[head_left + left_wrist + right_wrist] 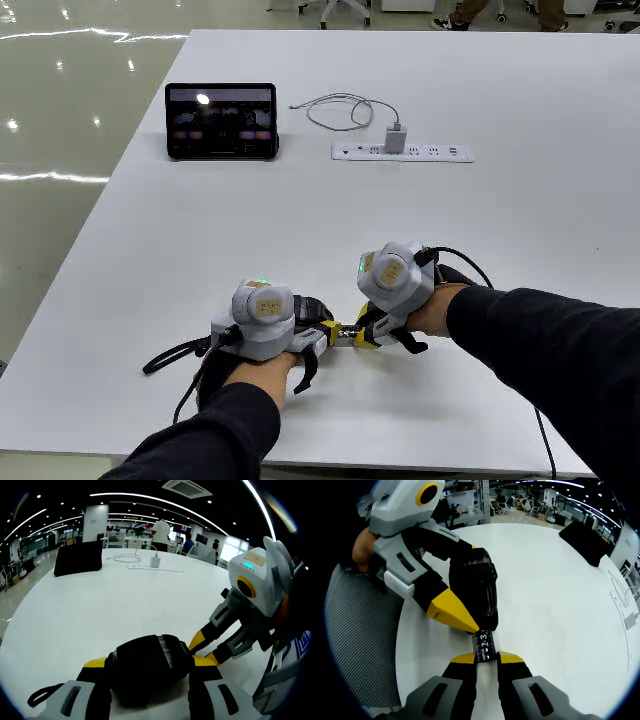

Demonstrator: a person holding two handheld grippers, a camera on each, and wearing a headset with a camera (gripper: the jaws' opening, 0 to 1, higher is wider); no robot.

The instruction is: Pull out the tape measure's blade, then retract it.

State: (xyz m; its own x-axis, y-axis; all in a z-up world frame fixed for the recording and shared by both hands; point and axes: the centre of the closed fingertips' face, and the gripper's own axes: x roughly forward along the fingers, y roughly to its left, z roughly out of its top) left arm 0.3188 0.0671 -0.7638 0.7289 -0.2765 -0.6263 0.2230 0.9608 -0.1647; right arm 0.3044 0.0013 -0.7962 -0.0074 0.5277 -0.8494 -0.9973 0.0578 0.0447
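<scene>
Pinching the blade (pixel 483 642) close to its end, the right gripper (pixel 485 658) has its jaws closed on the printed strip. Only a short numbered length shows between them and the tape measure (pixel 472 587). The left gripper (pixel 150 661) is clamped around that black case, which rests on the white table (pixel 400 220) near its front edge. With so little blade out, the pull looks barely begun. To do it well, the right gripper should draw straight along the blade's own line, keeping it flat and untwisted. Meanwhile the left should pin the case so it cannot slide or tip. The tablet (pixel 221 121) and power strip (pixel 402 152) sit well apart, far across the table.
</scene>
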